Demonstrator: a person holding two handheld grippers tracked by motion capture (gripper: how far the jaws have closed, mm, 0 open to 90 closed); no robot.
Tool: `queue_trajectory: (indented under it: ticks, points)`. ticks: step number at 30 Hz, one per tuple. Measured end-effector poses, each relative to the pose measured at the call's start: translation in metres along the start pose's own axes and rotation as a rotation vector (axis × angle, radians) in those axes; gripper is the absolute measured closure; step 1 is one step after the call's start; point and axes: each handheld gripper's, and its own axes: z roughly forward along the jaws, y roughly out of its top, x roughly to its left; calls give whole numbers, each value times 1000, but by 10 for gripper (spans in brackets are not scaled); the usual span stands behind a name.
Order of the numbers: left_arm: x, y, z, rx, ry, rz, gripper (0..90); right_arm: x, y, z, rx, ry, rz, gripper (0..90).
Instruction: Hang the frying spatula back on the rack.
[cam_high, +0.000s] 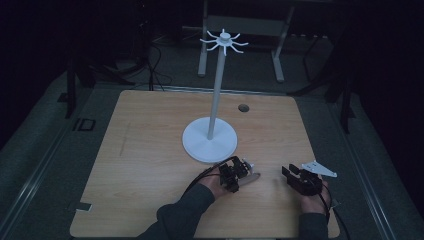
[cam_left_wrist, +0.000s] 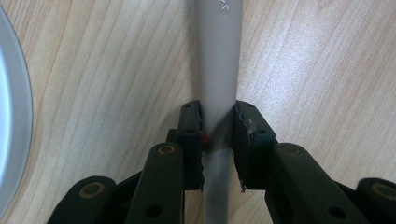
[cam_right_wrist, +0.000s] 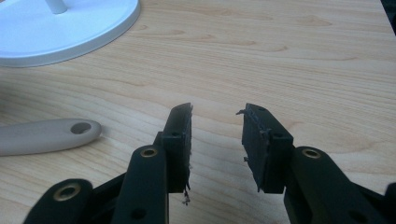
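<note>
A white stand (cam_high: 215, 90) with a round base (cam_high: 210, 142) and hooks at its top rises from the middle of the wooden table (cam_high: 150, 150). A beige utensil handle (cam_left_wrist: 218, 70) with a hole at its end (cam_right_wrist: 80, 127) lies flat on the table near the front. My left gripper (cam_left_wrist: 218, 135) is shut on that handle, both jaws pressed against its sides; from above the left gripper (cam_high: 235, 176) sits just in front of the base. My right gripper (cam_right_wrist: 217, 126) stands open over bare wood, right of the handle's end (cam_high: 254, 176), nothing between its jaws; it is at the front right (cam_high: 300, 177).
The stand's base rim (cam_right_wrist: 93, 42) lies to the left and beyond my right gripper. A small dark round cap (cam_high: 243, 107) sits in the table's far side. Metal table legs (cam_high: 278, 55) and cables stand on the dark floor beyond.
</note>
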Motion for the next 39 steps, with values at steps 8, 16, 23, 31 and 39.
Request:
queue_trajectory:
  ticks: [8,16,23,31,39]
  points:
    - [3,-7,-8,-54,-3,-29,742,0,0,0,0,-1,0,627]
    - [11,-18,-28,-155,-10,-74,742,0,0,1,2,-1,-4,627]
    - [12,-31,-47,-272,18,-106,741,1,0,1,1,0,-4,626]
    - [14,-46,-75,-433,79,-178,741,9,2,2,1,23,-15,622]
    - [8,-60,-94,-604,170,-202,740,29,6,6,-11,92,-36,612]
